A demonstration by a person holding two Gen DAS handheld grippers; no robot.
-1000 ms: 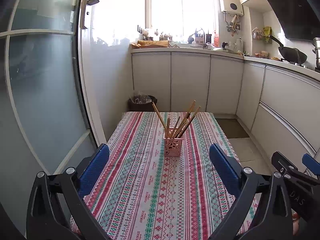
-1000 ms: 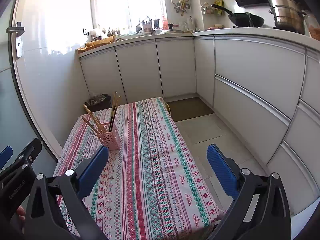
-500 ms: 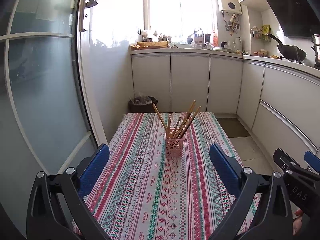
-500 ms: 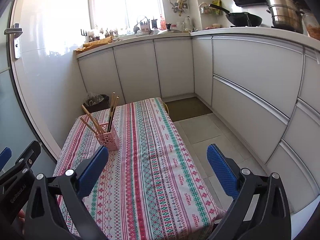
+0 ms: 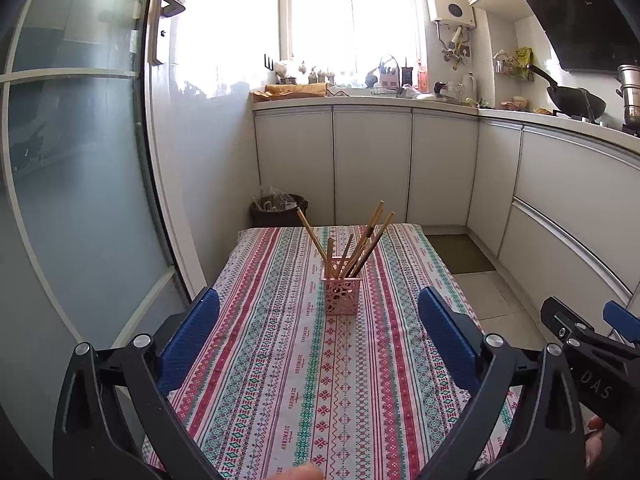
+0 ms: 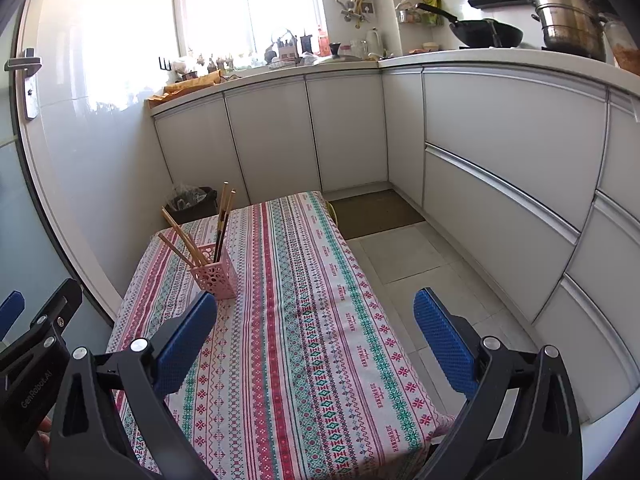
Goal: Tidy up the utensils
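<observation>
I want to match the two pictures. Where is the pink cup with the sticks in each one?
Left wrist view: the cup stands mid-picture on the striped cloth, straight ahead between the claw's fingers.
Right wrist view: the cup is left of centre, near the cloth's left edge.
Shared landmark: the dark bin behind the table.

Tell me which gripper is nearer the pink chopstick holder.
Left, slightly. The left gripper faces the pink holder head-on, open and short of it. The right gripper, open too, points past it, the holder off toward its left finger.

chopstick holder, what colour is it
Pink, with cut-out holes; the chopstick holder shows best in the left wrist view.
</observation>
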